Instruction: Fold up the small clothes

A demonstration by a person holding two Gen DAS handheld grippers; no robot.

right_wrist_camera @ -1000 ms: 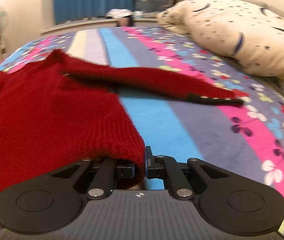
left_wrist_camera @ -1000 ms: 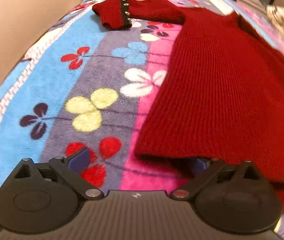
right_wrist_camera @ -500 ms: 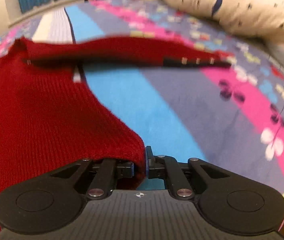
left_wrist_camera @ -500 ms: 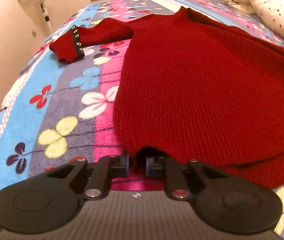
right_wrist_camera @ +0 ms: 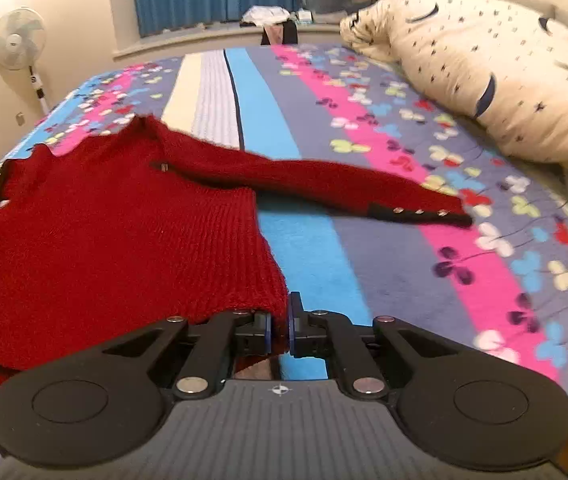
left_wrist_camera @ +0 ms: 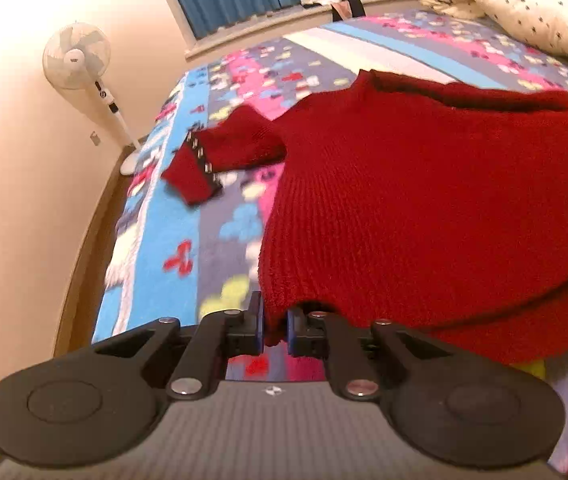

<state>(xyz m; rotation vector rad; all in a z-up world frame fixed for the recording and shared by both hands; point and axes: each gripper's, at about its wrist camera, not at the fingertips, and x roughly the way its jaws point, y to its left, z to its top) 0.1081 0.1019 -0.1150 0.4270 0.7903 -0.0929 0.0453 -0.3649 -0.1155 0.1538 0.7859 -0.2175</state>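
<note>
A red knit sweater (left_wrist_camera: 424, 200) lies spread on the bed, its hem lifted toward me. My left gripper (left_wrist_camera: 275, 330) is shut on the sweater's left hem corner. My right gripper (right_wrist_camera: 279, 330) is shut on the right hem corner of the sweater (right_wrist_camera: 103, 240). The left sleeve (left_wrist_camera: 219, 152) with a black studded cuff lies out to the left. The right sleeve (right_wrist_camera: 344, 184) stretches right across the bedspread, its cuff (right_wrist_camera: 420, 213) black with metal studs.
The bed has a striped butterfly bedspread (right_wrist_camera: 404, 272). A cream pillow (right_wrist_camera: 504, 80) lies at the right. A standing fan (left_wrist_camera: 79, 60) stands by the left wall beyond the bed's left edge. A window ledge (right_wrist_camera: 211, 36) with curtains and clutter is at the back.
My left gripper went from open beside the hem to shut on its corner. Both grippers have lifted the hem up and back, and the views now look along the bed.
</note>
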